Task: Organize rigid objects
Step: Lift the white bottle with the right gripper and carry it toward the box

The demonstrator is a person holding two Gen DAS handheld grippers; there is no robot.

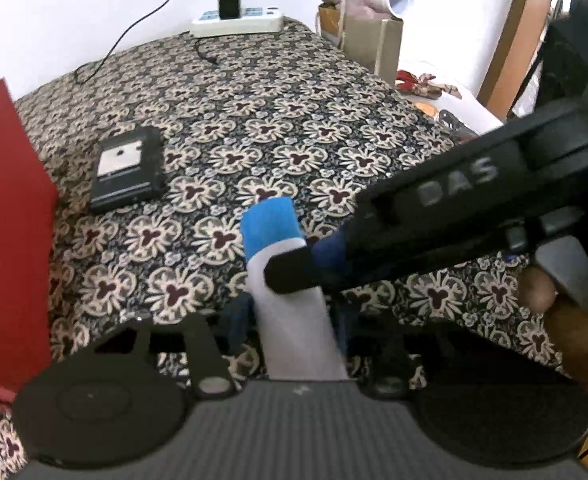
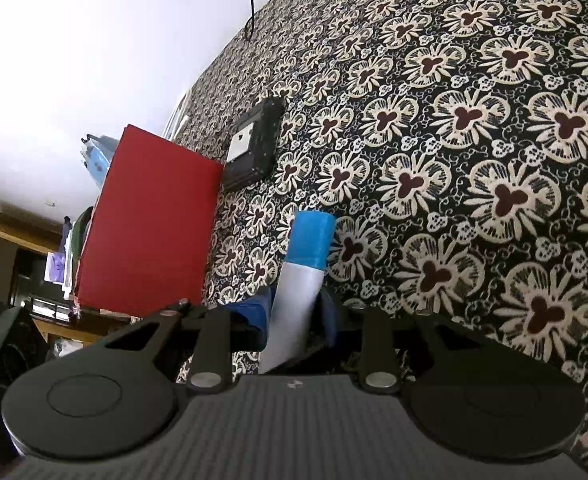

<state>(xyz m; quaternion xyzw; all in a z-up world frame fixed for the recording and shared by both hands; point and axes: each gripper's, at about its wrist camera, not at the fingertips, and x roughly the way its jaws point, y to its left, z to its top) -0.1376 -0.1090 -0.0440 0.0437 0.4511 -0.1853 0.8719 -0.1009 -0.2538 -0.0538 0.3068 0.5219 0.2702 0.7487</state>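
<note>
A white tube with a blue cap stands up between both grippers above the patterned cloth. My left gripper is shut on its lower body. My right gripper comes in from the right and clamps the tube just below the cap. In the right wrist view the same tube sits between my right gripper fingers, cap pointing away. A small black device with a white panel lies on the cloth at the left; it also shows in the right wrist view.
A red box stands at the left edge, also in the right wrist view. A white power strip with a black charger and cable lies at the far edge. A cardboard box with clutter stands far right.
</note>
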